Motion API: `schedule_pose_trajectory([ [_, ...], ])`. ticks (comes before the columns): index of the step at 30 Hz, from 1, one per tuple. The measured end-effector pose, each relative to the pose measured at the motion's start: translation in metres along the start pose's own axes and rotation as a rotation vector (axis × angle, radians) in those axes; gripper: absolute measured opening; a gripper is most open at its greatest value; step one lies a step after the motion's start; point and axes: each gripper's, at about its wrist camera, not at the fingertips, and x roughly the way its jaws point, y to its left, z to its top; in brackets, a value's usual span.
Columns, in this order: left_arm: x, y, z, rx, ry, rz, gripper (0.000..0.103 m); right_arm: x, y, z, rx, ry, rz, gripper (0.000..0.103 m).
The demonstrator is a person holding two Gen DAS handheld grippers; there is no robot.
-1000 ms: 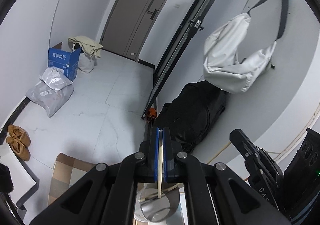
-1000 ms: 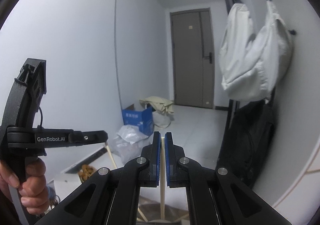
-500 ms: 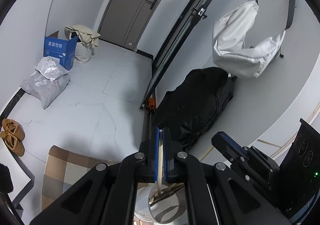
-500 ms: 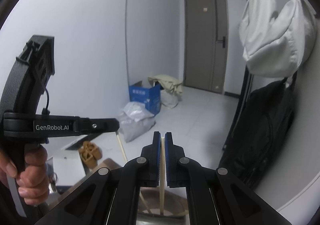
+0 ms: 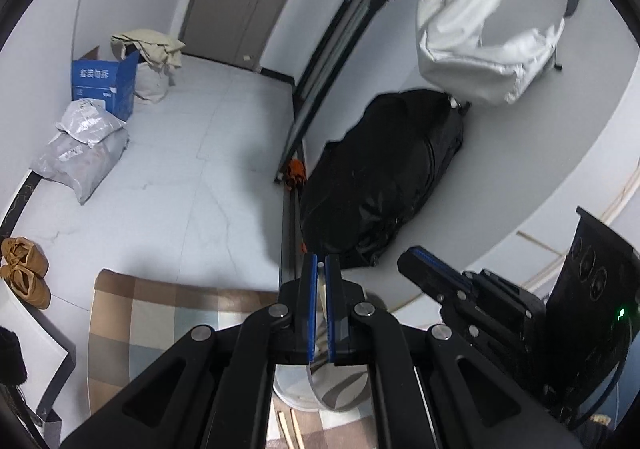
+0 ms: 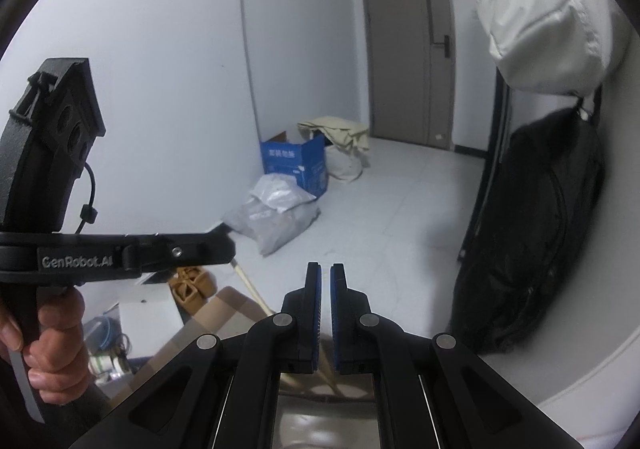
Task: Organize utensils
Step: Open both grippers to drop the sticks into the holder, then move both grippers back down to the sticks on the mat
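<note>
My left gripper is shut on a pale wooden chopstick that hangs between its blue pads, over a shiny metal cup on the checked tablecloth. My right gripper has its jaws slightly apart; no chopstick shows between the pads. A chopstick runs down from the left gripper towards the cup. Two loose chopsticks lie by the cup's base. The right gripper hovers right of the cup.
The checked tablecloth covers the table. Beyond are a tiled floor, a black bag, a white bag hanging on the wall, a blue box, grey parcels, brown shoes and a door.
Both grippers have tilted down over the cup. The right gripper's jaws have parted and the chopstick it held is no longer between its pads. The left still holds its chopstick.
</note>
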Motion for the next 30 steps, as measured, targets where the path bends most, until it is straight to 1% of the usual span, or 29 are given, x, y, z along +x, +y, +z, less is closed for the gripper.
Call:
schedule_pose_trajectory([
  [2,0.003,-0.001,-0.003,0.015,0.036,-0.003,0.0,-0.003,-0.003,-0.004,0.015,0.005,-0.015,0.007],
  [3,0.005,-0.002,-0.004,0.016,0.056,-0.01,0.001,-0.006,-0.005,-0.006,0.026,0.006,-0.034,0.014],
  [4,0.007,-0.002,-0.004,0.018,0.081,-0.009,0.009,-0.009,-0.009,-0.008,0.045,0.0,-0.044,0.022],
  [5,0.007,-0.001,-0.005,0.018,0.102,-0.003,0.021,-0.014,-0.012,-0.01,0.063,-0.007,-0.051,0.025],
  [6,0.007,0.0,-0.006,0.011,0.108,0.0,0.029,-0.019,-0.016,-0.012,0.087,-0.018,-0.068,0.032],
  [7,0.003,0.002,-0.007,0.0,0.099,-0.002,0.042,-0.025,-0.019,-0.014,0.111,-0.029,-0.081,0.039],
  [8,-0.001,0.003,-0.008,-0.007,0.083,-0.005,0.045,-0.03,-0.022,-0.016,0.13,-0.038,-0.086,0.041],
  [12,-0.019,0.003,-0.011,-0.017,0.045,0.028,0.053,-0.05,-0.03,-0.025,0.196,-0.063,-0.105,0.052],
  [14,-0.028,0.002,-0.013,-0.021,0.021,0.044,0.06,-0.059,-0.028,-0.029,0.208,-0.076,-0.111,0.054],
  [16,-0.038,-0.002,-0.017,-0.011,-0.003,0.078,0.065,-0.064,-0.024,-0.031,0.211,-0.08,-0.115,0.058],
  [18,-0.046,-0.006,-0.021,0.004,-0.028,0.102,0.066,-0.071,-0.02,-0.033,0.215,-0.089,-0.112,0.06],
  [20,-0.052,-0.011,-0.026,0.02,-0.049,0.129,0.069,-0.078,-0.014,-0.034,0.215,-0.101,-0.108,0.063],
  [22,-0.061,-0.016,-0.031,0.034,-0.075,0.148,0.073,-0.087,-0.007,-0.036,0.217,-0.119,-0.108,0.07],
  [24,-0.069,-0.02,-0.035,0.048,-0.104,0.172,0.076,-0.095,-0.001,-0.038,0.218,-0.14,-0.103,0.072],
  [26,-0.076,-0.024,-0.04,0.065,-0.135,0.197,0.079,-0.105,0.006,-0.04,0.214,-0.157,-0.105,0.074],
  [30,-0.087,-0.031,-0.048,0.089,-0.17,0.23,0.082,-0.119,0.02,-0.046,0.211,-0.179,-0.1,0.078],
])
